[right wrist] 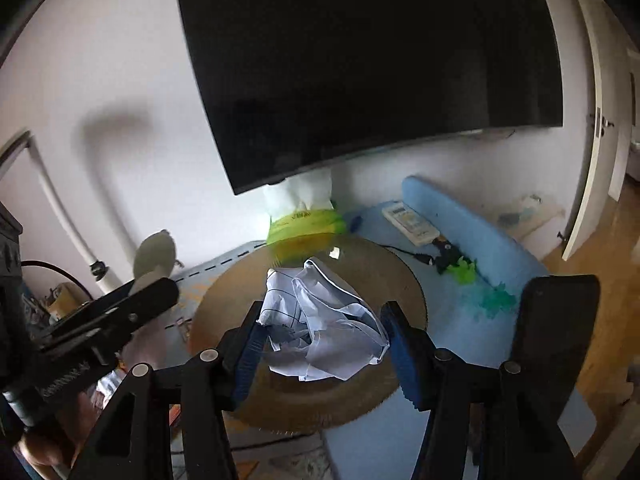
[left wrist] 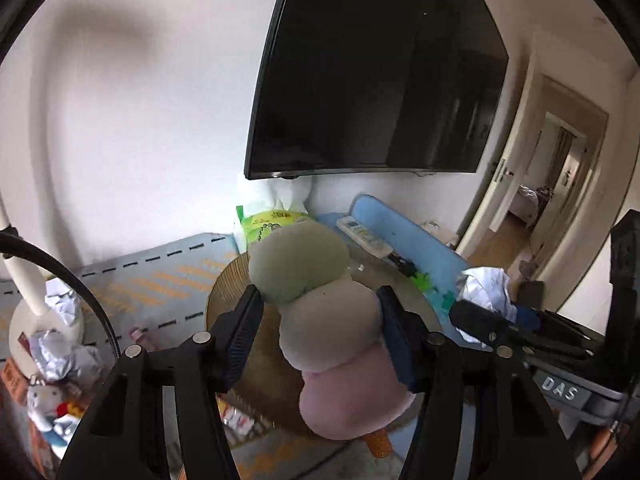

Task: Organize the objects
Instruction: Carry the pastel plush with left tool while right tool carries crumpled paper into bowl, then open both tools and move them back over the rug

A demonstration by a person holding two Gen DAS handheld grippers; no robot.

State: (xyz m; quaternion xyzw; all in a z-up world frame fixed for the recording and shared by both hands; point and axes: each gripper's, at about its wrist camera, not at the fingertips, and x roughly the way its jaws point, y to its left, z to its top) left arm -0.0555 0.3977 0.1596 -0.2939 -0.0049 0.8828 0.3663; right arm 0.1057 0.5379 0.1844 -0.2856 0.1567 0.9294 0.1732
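Observation:
My left gripper (left wrist: 318, 312) is shut on a plush dango skewer (left wrist: 320, 312) with a green, a beige and a pink ball on an orange stick, held in the air over a round woven mat (left wrist: 228, 292). My right gripper (right wrist: 322, 332) is shut on a crumpled white paper ball (right wrist: 320, 320), held above the same mat (right wrist: 360, 408). The left gripper (right wrist: 120, 312) with the plush's green end (right wrist: 154, 256) shows at the left of the right wrist view. The paper ball (left wrist: 486, 292) shows at the right of the left wrist view.
A wall TV (left wrist: 380, 68) hangs ahead. Below it stand a green tissue pack (left wrist: 272, 220), a white remote (left wrist: 362, 236) on a blue cushion (right wrist: 460, 216) and green toy bits (right wrist: 466, 270). Crumpled papers and a small plush toy (left wrist: 44, 404) lie at the left. An open doorway (left wrist: 548, 184) is at the right.

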